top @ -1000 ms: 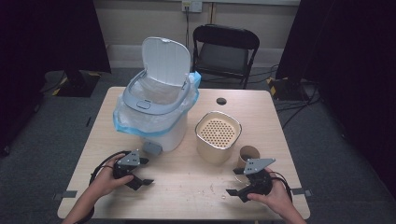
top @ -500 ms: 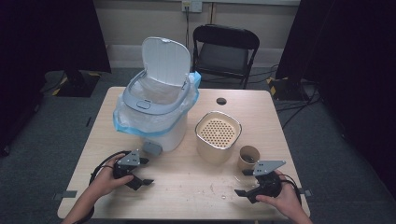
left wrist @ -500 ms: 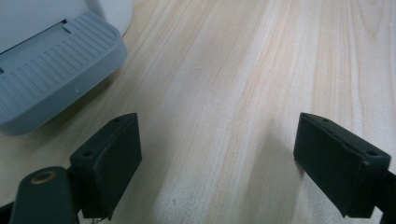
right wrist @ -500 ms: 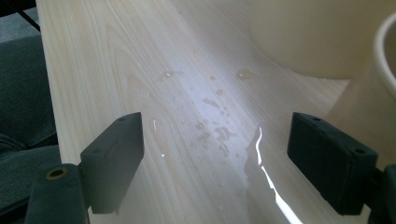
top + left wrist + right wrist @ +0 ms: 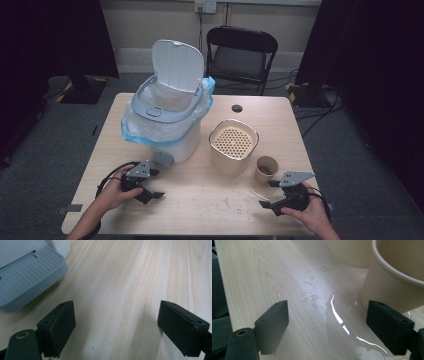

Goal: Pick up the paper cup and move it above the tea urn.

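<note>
Right gripper view: paper cup (image 5: pixel 412 272) just beside right gripper (image 5: pixel 337 327)

White bin (image 5: pixel 170 120) with blue liner (image 5: pixel 131 134); tan perforated canister (image 5: pixel 233 146); black tongs (image 5: pixel 117 326).

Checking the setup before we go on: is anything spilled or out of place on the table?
Yes. A clear wet patch glistens on the table beside the paper cup, in front of the right gripper.
</note>
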The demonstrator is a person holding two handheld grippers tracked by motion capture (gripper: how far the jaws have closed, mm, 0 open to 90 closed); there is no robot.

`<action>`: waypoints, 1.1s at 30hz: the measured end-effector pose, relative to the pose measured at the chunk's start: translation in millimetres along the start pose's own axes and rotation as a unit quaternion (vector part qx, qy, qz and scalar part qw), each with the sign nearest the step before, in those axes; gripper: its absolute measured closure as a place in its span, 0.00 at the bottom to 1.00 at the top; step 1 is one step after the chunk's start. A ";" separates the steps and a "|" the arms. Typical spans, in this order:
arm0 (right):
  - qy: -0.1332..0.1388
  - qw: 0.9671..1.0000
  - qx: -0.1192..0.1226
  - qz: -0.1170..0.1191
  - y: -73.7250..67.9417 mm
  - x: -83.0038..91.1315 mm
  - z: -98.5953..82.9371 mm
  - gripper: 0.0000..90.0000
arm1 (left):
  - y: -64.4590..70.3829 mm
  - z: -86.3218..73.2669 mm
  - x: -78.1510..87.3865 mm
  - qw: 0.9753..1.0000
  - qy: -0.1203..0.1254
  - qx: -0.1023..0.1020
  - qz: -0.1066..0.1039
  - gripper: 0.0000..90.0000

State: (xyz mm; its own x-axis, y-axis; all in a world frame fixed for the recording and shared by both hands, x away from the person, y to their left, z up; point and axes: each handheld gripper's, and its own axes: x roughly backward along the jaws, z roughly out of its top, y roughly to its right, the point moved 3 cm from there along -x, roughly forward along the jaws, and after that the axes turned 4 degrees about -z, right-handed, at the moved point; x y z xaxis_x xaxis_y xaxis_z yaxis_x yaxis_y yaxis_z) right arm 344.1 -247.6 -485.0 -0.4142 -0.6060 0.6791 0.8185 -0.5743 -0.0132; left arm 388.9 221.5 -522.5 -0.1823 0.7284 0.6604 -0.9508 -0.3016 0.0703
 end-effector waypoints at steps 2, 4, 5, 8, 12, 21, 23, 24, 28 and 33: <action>0.000 1.000 -0.004 -0.004 3.2 -0.5 -1.5 0.20 | 0.0 0.0 0.0 1.000 0.000 0.000 0.000 0.16; 0.000 1.000 -0.010 -0.009 6.0 -1.2 -2.8 0.20 | 0.0 0.0 0.0 1.000 0.000 0.000 0.000 0.16; 0.000 1.000 -0.011 -0.011 7.4 -1.5 -3.4 0.20 | 0.0 0.0 0.0 1.000 0.000 0.000 0.000 0.16; -0.001 1.000 -0.015 -0.016 10.9 -2.3 -4.9 0.20 | 0.0 0.0 0.0 1.000 0.000 0.000 0.000 0.16; -0.002 0.999 -0.024 -0.021 16.2 -3.7 -7.8 0.20 | 0.0 0.0 -0.1 1.000 0.000 0.000 0.000 0.16; 0.002 0.999 -0.039 -0.034 27.5 -5.9 -9.6 0.17 | 0.2 0.1 -0.2 1.000 -0.002 -0.001 -0.001 0.15; 0.004 0.998 -0.046 -0.034 29.5 -6.7 -9.0 0.16 | 0.2 0.1 -0.2 1.000 -0.003 -0.002 0.000 0.14; 0.004 0.998 -0.046 -0.034 29.5 -6.7 -9.0 0.16 | 0.2 0.1 -0.2 1.000 -0.003 -0.002 0.000 0.14; 0.004 0.998 -0.051 -0.043 34.0 -10.7 -6.8 0.17 | 0.2 0.2 -0.2 1.000 -0.003 -0.002 -0.001 0.14; 0.013 0.997 -0.060 -0.049 38.4 -14.1 -3.8 0.17 | 0.3 0.2 -0.3 1.000 -0.003 -0.003 -0.001 0.14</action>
State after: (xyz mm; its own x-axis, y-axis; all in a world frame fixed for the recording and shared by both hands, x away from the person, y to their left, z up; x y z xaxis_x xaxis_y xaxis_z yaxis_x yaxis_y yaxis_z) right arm 379.8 -263.2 -497.9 -0.5011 -0.5571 0.6622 0.7211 -0.6918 -0.0364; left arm 388.8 221.1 -522.5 -0.1787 0.7260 0.6641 -0.9526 -0.2966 0.0679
